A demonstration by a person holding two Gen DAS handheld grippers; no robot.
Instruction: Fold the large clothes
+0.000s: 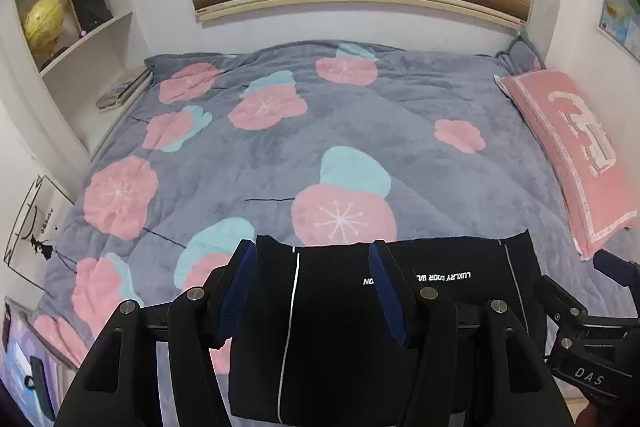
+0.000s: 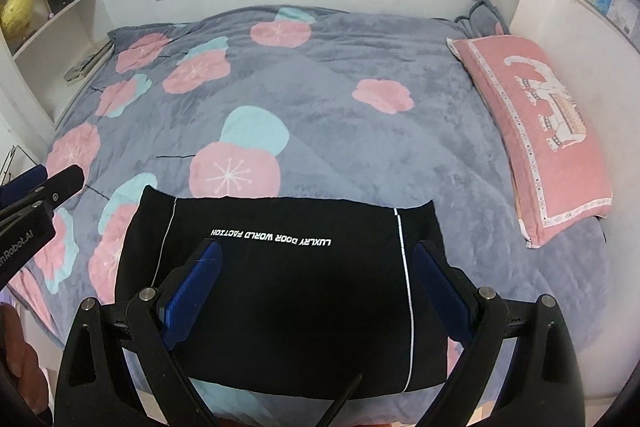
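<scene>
A grey flowered quilt (image 2: 360, 131) covers the bed, and near its front edge lies the black garment (image 2: 280, 287), already a flat rectangle with white piping and lettering. It looks soft, light and limp, likely to sag unless pinched at corners or folded edges. The left gripper (image 1: 316, 291) and right gripper (image 2: 316, 287) hover over it, both spread wide and empty.

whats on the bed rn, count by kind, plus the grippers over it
black folded garment: 1
pink pillow: 1
grey floral blanket: 1
grippers, both open: 2 (left gripper, right gripper)
total: 5
</scene>
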